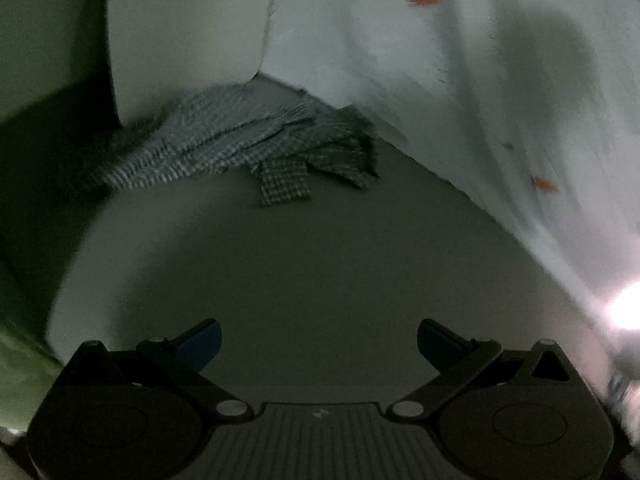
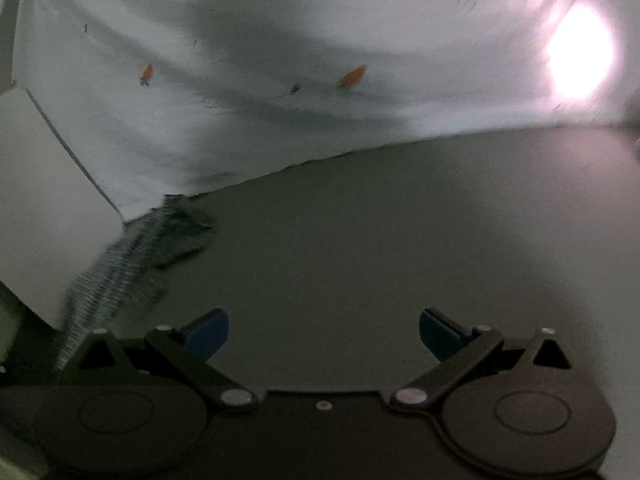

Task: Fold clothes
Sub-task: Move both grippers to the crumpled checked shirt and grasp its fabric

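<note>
A crumpled grey checked garment [image 1: 240, 152] lies on the dim grey surface [image 1: 320, 272], at the back where two white sheets meet. In the right wrist view the same checked garment [image 2: 132, 264] runs down the left side, reaching the left side of my gripper. My left gripper [image 1: 319, 344] stands open over bare surface, well short of the garment, nothing between its blue pads. My right gripper [image 2: 324, 336] is open too, empty, with the garment just left of its left finger [image 2: 208, 334].
A white cloth with small orange carrot prints [image 1: 500, 92] hangs along the right of the left wrist view and across the back as the printed cloth [image 2: 280, 92] in the right wrist view. A plain white panel [image 1: 184, 32] stands at left. A bright light [image 2: 580, 52] glares.
</note>
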### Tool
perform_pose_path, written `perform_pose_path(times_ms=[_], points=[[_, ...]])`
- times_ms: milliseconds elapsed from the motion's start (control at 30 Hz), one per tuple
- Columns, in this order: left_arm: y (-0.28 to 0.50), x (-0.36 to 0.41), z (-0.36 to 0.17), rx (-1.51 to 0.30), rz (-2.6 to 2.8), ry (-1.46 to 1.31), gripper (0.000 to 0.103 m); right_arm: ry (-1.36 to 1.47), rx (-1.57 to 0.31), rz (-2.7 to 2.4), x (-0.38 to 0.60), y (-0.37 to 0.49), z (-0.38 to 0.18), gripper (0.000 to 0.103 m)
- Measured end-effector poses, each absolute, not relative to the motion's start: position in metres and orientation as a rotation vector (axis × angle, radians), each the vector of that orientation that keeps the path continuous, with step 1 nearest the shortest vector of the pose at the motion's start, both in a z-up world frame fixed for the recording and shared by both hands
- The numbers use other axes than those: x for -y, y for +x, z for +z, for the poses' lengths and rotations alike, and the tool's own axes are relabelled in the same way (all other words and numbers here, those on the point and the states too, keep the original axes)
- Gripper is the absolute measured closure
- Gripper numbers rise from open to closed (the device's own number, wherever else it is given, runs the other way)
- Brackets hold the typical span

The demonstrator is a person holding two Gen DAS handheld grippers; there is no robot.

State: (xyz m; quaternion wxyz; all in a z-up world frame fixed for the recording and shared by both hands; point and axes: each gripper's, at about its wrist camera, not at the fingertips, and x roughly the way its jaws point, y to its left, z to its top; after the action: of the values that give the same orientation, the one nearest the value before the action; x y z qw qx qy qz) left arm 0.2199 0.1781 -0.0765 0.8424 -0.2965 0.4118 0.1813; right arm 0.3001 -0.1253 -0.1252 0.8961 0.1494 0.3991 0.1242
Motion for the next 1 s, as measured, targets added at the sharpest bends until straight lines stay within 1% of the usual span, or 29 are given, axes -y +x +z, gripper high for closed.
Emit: perform_pose_path(times_ms=[100, 200, 300, 367, 400, 433, 467, 533, 600, 767, 867, 933, 1000], points=[[0.251, -0.230, -0.089, -0.854, 0.382, -0.732, 0.003, 0.420, -0.885, 0.278, 0.104, 0.333, -0.143, 0.000], [0.287, -0.278, -0.102, -0.826, 0.418, -0.714, 0.007, 0.483, -0.892, 0.289, 0.078, 0.364, -0.154, 0.000], [0.326, -0.318, -0.119, -0.840, 0.457, -0.646, 0.020, 0.497, -0.912, 0.303, 0.049, 0.400, -0.165, 0.001], [0.353, -0.341, -0.132, -0.851, 0.469, -0.602, 0.031, 0.507, -0.935, 0.311, 0.028, 0.424, -0.174, 0.006], [0.367, -0.352, -0.139, -0.855, 0.473, -0.574, 0.034, 0.522, -0.947, 0.320, 0.016, 0.436, -0.179, 0.011], [0.379, -0.361, -0.145, -0.860, 0.476, -0.549, 0.041, 0.541, -0.960, 0.331, 0.004, 0.449, -0.185, 0.017], [0.392, -0.368, -0.151, -0.870, 0.471, -0.523, 0.046, 0.560, -0.972, 0.342, -0.009, 0.462, -0.191, 0.020], [0.419, -0.381, -0.164, -0.893, 0.432, -0.479, 0.050, 0.625, -1.001, 0.349, -0.032, 0.486, -0.206, 0.038], [0.443, -0.386, -0.175, -0.907, 0.372, -0.446, 0.051, 0.700, -1.022, 0.345, -0.053, 0.508, -0.218, 0.043], [0.491, -0.391, -0.198, -0.921, 0.296, -0.391, 0.049, 0.832, -1.067, 0.310, -0.097, 0.546, -0.240, 0.046], [0.508, -0.389, -0.207, -0.912, 0.262, -0.355, 0.049, 0.805, -1.073, 0.283, -0.111, 0.549, -0.242, 0.049], [0.517, -0.385, -0.212, -0.918, 0.251, -0.304, 0.050, 0.737, -1.060, 0.270, -0.117, 0.546, -0.234, 0.053], [0.522, -0.380, -0.214, -0.916, 0.239, -0.272, 0.056, 0.631, -1.061, 0.228, -0.125, 0.544, -0.226, 0.058]])
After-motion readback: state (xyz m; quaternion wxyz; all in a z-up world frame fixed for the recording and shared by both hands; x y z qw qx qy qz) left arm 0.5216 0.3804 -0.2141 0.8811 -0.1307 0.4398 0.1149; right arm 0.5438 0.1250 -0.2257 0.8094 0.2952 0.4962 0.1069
